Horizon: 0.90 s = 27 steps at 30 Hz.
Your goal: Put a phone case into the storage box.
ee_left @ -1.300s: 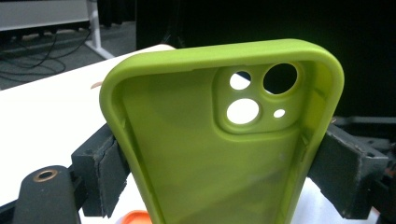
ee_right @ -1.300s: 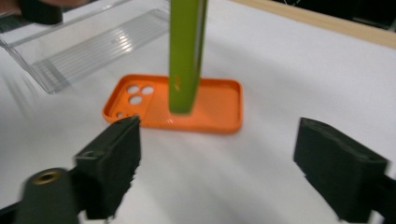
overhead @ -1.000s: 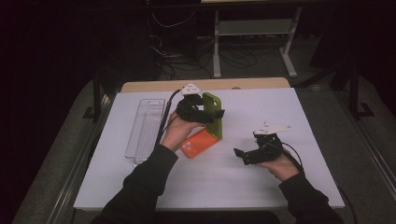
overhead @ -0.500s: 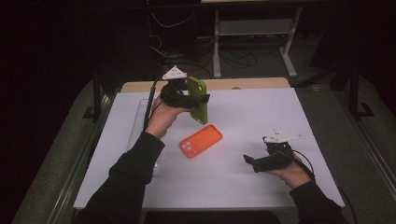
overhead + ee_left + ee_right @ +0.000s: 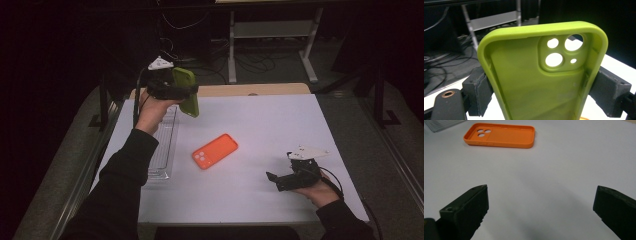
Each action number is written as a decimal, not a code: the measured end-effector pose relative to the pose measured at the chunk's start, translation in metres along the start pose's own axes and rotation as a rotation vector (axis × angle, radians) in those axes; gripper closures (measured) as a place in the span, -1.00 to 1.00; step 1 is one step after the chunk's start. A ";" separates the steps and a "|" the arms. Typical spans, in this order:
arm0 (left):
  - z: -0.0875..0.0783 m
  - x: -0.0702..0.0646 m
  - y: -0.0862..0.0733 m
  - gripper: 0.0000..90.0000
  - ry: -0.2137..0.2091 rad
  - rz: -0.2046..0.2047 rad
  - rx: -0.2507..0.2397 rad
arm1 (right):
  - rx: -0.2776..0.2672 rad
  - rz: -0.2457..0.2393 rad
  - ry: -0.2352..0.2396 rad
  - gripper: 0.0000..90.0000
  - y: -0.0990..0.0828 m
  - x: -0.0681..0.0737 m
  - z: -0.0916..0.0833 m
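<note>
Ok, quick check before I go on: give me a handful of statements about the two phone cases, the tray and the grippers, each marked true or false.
1. The left gripper is shut on the green phone case, pads pressing its long edges. True.
2. The green phone case lies flat on the table. False: it is held up in the air, above the far end of the clear plastic tray.
3. The orange phone case lies on the table with its hollow side up. True.
4. The right gripper holds the orange phone case. False: its jaws are open and empty, well short of that case.
5. The orange phone case sits inside the tray. False: it lies beside it on the bare table.
</note>
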<state>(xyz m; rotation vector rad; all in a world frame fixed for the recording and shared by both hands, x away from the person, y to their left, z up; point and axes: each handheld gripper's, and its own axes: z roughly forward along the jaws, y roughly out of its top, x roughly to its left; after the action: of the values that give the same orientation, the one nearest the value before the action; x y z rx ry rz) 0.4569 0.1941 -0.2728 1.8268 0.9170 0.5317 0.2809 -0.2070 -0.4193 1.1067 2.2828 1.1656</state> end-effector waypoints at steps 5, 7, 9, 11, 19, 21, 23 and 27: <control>-0.004 0.020 -0.003 -0.67 0.080 -0.021 0.002 | 0.004 -0.001 -0.004 -1.00 -0.002 -0.001 -0.002; -0.005 0.027 -0.005 -0.67 0.107 -0.030 0.002 | 0.002 0.002 -0.004 -1.00 -0.002 -0.002 -0.002; -0.005 0.033 -0.007 -0.68 0.136 -0.042 0.003 | -0.002 -0.003 -0.007 -1.00 -0.002 -0.002 -0.002; -0.004 0.039 -0.010 -0.68 0.159 -0.050 0.005 | -0.001 0.001 -0.005 -1.00 -0.002 -0.002 -0.002; 0.003 0.054 -0.022 -0.68 0.274 -0.088 0.008 | 0.001 -0.002 -0.001 -1.00 -0.001 0.000 -0.001; 0.006 0.057 -0.026 -0.68 0.297 -0.106 0.013 | 0.001 -0.003 -0.001 -1.00 -0.001 0.000 -0.001; 0.010 0.059 -0.031 -0.68 0.314 -0.120 0.014 | 0.005 0.003 0.002 -1.00 -0.001 0.001 -0.002; 0.017 0.065 -0.043 -0.68 0.372 -0.123 0.041 | 0.002 -0.003 0.003 -1.00 -0.001 0.001 -0.002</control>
<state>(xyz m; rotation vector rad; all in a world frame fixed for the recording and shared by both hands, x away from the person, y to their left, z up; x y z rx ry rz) 0.4935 0.2450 -0.3213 1.7239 1.2888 0.7955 0.2786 -0.2074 -0.4186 1.1022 2.2876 1.1648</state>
